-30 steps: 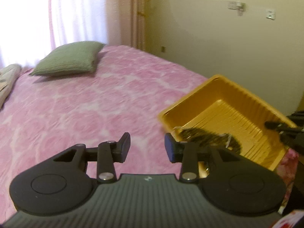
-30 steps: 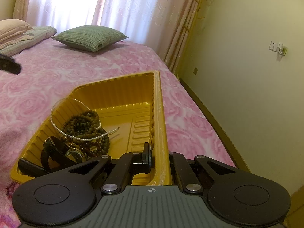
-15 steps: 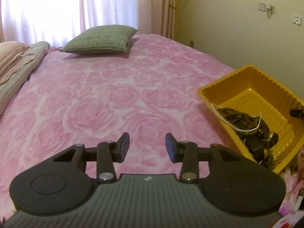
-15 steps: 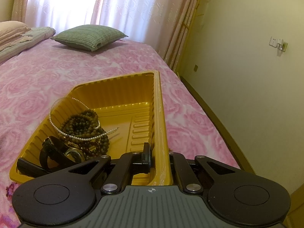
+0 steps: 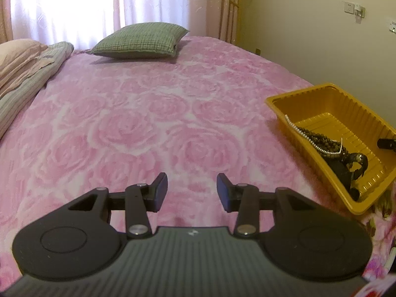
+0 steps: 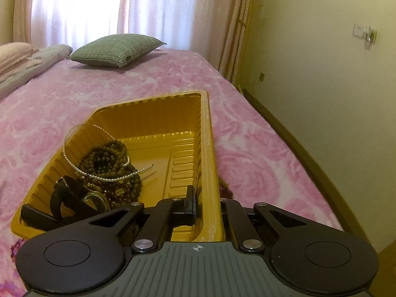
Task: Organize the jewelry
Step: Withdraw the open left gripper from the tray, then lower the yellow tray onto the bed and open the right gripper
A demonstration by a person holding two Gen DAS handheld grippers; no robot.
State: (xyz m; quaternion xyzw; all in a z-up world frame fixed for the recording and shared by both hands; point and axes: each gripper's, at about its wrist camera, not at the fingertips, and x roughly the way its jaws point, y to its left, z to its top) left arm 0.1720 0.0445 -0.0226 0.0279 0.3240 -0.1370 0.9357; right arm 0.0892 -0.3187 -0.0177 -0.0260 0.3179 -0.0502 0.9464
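Observation:
A yellow plastic tray point(image 6: 153, 113) sits on the pink bedspread near the bed's right edge; it also shows in the left wrist view point(image 5: 331, 99). Inside lie a brown bead necklace point(image 6: 104, 156), a white pearl strand point(image 6: 71, 160) and a black-strapped watch point(image 6: 74, 198). My right gripper point(image 6: 208, 205) is shut on the tray's right wall, one finger inside and one outside. My left gripper point(image 5: 192, 191) is open and empty over bare bedspread, well left of the tray.
A green pillow point(image 5: 138, 39) lies at the head of the bed, with folded bedding point(image 5: 22, 69) at the far left. The yellow wall point(image 6: 321, 74) and the floor gap run along the bed's right edge.
My left gripper has swung away from the tray to the left, over the bedspread. My right gripper has stayed clamped on the tray wall, and the tray has barely moved.

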